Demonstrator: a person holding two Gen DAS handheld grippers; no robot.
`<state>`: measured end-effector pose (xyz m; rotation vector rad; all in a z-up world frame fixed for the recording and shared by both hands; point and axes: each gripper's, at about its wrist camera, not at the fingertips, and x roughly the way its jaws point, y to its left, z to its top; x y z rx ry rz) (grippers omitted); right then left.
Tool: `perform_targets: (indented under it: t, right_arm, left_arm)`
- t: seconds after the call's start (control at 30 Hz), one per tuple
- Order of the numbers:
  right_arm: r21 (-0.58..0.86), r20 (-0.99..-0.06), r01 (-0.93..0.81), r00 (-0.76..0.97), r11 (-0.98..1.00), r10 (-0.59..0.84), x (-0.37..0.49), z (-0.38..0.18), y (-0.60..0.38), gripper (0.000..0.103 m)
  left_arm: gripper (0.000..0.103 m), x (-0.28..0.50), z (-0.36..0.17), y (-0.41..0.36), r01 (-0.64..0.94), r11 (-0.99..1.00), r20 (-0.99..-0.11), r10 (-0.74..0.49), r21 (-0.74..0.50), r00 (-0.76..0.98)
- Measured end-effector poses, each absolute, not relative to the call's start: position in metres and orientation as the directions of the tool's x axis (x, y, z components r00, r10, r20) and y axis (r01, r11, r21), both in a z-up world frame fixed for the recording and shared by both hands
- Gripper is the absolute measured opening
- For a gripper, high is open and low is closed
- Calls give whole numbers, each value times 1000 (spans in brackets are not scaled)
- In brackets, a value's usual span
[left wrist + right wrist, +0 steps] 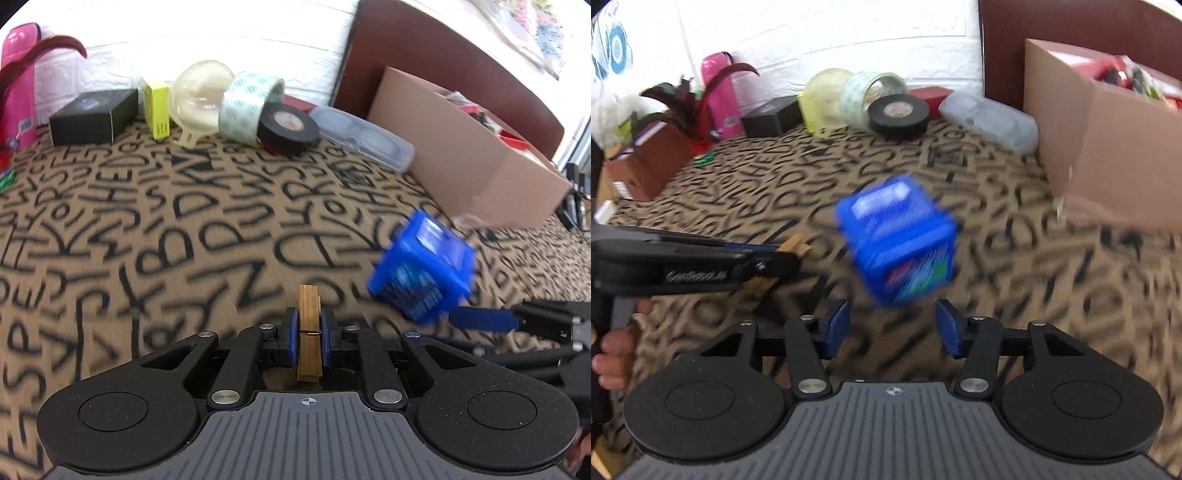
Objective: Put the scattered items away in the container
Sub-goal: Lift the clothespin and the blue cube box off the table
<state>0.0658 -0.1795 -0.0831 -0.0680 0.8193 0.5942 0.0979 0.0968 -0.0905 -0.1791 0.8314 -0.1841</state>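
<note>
A: Item one: the wooden clothes peg [309, 325]. Our left tool [309, 328] has its pads closed on it, well short of the brown cardboard box [461, 155] at the right.

B: Item two: the small blue printed carton [899, 240], blurred, just ahead of our right tool [893, 328], whose fingers stand wide apart with nothing between them. We cannot tell whether the carton is resting on the letter-patterned bench cloth [775, 192] or in the air.

A: For the peg, we judge it best to keep the pinch firm, carry it over the box rim and release only above the contents.

B: Remaining: black tape roll [289, 127], clear plastic case [364, 138], still by the wall.
</note>
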Motion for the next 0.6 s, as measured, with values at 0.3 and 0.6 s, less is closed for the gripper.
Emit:
perform_targets:
  t: [0.3, 0.6]
  right_arm:
    - [13, -629, -563, 638, 826, 445, 66, -59, -182, 71]
    - [38, -645, -574, 611, 818, 459, 91, -70, -167, 65]
  left_arm:
    - [42, 77, -88, 83, 119, 976, -727, -216, -183, 652]
    - [9, 76, -87, 79, 123, 987, -747, -160, -105, 645]
